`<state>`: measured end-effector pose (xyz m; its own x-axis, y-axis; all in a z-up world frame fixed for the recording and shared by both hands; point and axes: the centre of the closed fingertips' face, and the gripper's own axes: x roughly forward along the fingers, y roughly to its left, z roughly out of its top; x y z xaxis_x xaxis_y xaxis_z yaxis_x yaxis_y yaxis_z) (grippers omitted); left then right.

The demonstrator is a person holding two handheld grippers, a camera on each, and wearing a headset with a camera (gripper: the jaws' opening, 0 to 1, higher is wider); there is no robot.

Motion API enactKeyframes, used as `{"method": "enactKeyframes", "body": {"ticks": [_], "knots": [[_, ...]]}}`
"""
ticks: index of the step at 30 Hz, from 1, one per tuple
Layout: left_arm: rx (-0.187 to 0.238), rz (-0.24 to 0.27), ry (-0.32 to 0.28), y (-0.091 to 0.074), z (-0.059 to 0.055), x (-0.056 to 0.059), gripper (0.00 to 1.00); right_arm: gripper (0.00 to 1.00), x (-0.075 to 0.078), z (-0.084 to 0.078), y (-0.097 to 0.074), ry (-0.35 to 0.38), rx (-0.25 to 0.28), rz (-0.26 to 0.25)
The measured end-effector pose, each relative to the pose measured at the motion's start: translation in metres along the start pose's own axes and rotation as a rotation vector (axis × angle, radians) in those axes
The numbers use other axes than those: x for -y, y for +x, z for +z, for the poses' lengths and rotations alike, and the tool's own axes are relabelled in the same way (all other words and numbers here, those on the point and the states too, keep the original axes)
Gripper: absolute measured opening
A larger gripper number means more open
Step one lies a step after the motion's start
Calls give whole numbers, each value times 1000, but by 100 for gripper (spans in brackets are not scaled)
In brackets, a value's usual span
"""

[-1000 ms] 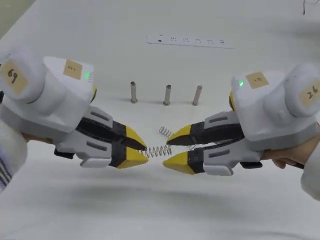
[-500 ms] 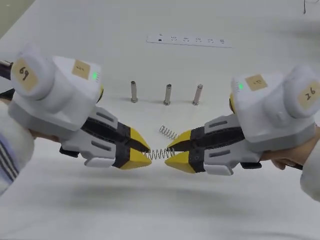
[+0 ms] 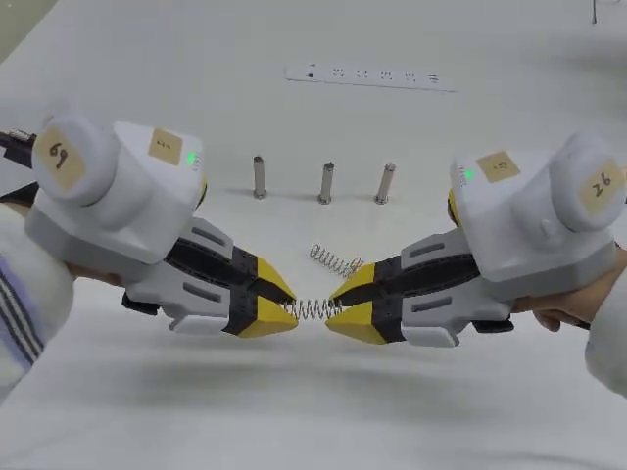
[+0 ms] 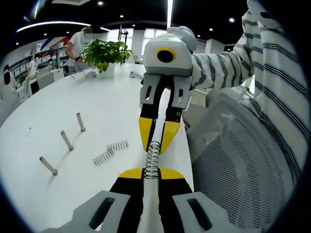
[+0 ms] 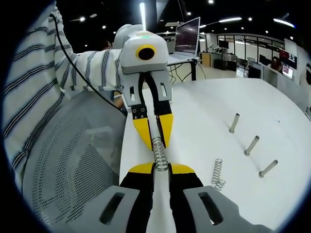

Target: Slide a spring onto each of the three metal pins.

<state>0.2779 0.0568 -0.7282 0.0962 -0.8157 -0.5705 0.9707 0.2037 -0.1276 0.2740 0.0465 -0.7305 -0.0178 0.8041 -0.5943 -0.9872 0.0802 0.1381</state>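
Spring (image 3: 312, 309) between left gripper (image 3: 291, 311), right gripper (image 3: 333, 306) — pins (image 3: 325, 183) beyond

Head camera sits above and behind both tools, tilted forward and down over the white table (image 3: 294, 421), close enough that they loom large in the lower frame. Left gripper (image 3: 284, 308) camera looks along its own jaws straight at the right gripper (image 3: 338, 307), very near; the right gripper camera faces back the opposite way. All three views share the spring (image 3: 312, 309) between the tips and the three pins (image 3: 325, 183).
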Motion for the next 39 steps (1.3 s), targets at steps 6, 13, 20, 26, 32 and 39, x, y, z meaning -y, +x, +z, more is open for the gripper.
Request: {"method": "enactKeyframes", "body": {"ticks": [6, 13, 20, 26, 32, 39], "knots": [[7, 12, -2, 1, 1, -3, 1, 8, 4, 1, -1, -5, -3, -12], [25, 45, -19, 5, 1, -9, 1, 8, 10, 3, -3, 2, -21, -38], [32, 69, -18, 9, 1, -11, 1, 8, 11, 6, -7, -29, -54, -43], [25, 70, -11, 12, 2, -10, 1, 8, 10, 5, -9, -68, -127, -52], [17, 66, -1, 17, 0, -8, 1, 8, 6, 7, -10, -111, -172, -50], [32, 65, 11, 24, 3, -5, 1, 8, 5, 2, -15, -116, -253, -67]]}}
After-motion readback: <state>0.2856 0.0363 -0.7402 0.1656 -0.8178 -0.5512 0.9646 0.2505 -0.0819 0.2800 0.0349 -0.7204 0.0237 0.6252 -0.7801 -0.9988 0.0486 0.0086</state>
